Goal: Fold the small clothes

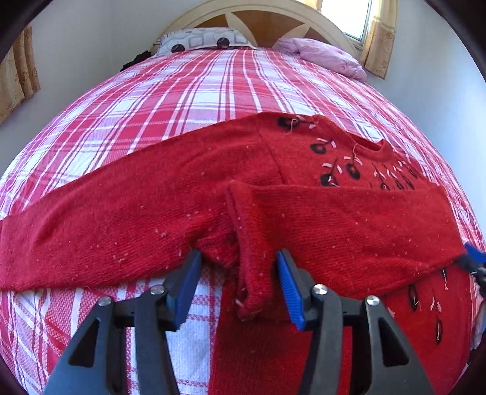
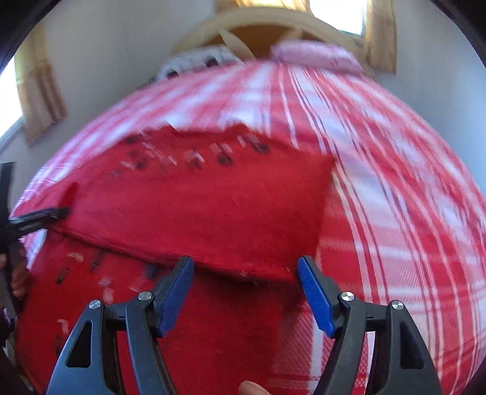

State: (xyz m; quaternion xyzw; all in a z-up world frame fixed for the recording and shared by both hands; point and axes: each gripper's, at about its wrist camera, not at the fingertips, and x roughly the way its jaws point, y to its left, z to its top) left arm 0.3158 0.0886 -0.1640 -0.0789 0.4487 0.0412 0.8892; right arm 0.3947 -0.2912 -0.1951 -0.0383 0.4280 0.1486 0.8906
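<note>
A small red knit sweater [image 1: 152, 206] with black and pink embroidery lies on the plaid bed. One sleeve [image 1: 349, 224] is folded across its body; the other sleeve stretches out to the left. My left gripper [image 1: 238, 288] is open, its blue pads either side of the folded sleeve's cuff [image 1: 249, 273]. My right gripper [image 2: 244, 291] is open just above the folded sleeve's near edge [image 2: 243, 267]; this view is motion-blurred. The right gripper's tip [image 1: 474, 258] shows at the right edge of the left wrist view, and the left gripper [image 2: 39, 220] shows at the left of the right wrist view.
The red and white plaid bedspread [image 1: 182, 97] covers the bed. A patterned pillow [image 1: 200, 39] and a pink pillow [image 1: 328, 54] lie at the wooden headboard [image 1: 267, 21]. Curtained windows stand to the left and at the far right.
</note>
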